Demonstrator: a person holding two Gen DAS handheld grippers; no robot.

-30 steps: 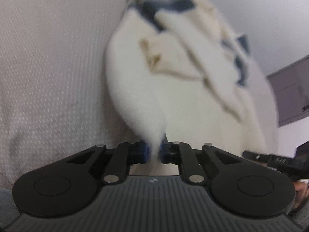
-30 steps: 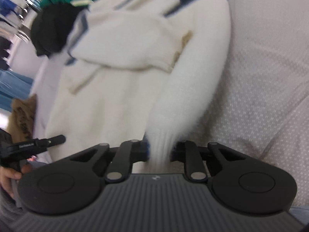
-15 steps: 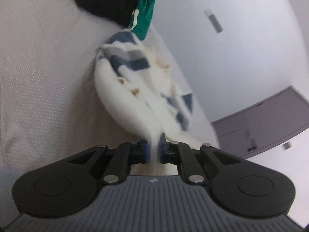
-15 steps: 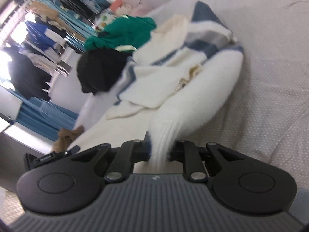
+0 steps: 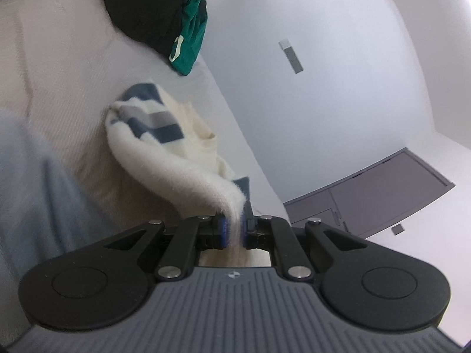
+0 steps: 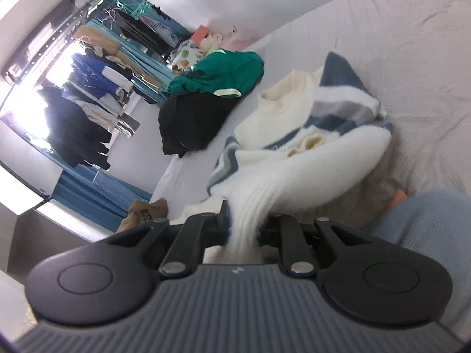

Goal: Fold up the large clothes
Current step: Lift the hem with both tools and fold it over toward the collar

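Note:
A fluffy white sweater with blue and grey stripes [image 5: 164,150] [image 6: 318,147] lies bunched on the pale bed sheet [image 5: 59,67] [image 6: 412,53]. My left gripper [image 5: 234,229] is shut on the sweater's white ribbed edge, which stretches up from the bed into its jaws. My right gripper [image 6: 243,229] is likewise shut on another white ribbed edge of the same sweater. Both held parts hang lifted above the bed while the striped body rests on it.
A black garment [image 5: 141,8] [image 6: 188,120] and a green one [image 5: 188,44] [image 6: 217,73] lie heaped further along the bed. A person's light blue sleeve or leg [image 5: 38,194] [image 6: 426,214] is close by. A clothes rack [image 6: 88,94] stands beyond the bed; a grey cabinet [image 5: 379,194] stands by the wall.
Both grippers have risen and pulled back with the sweater's edges, so the sweater stretches out and looks smaller and farther. The room and the other garments have come into view.

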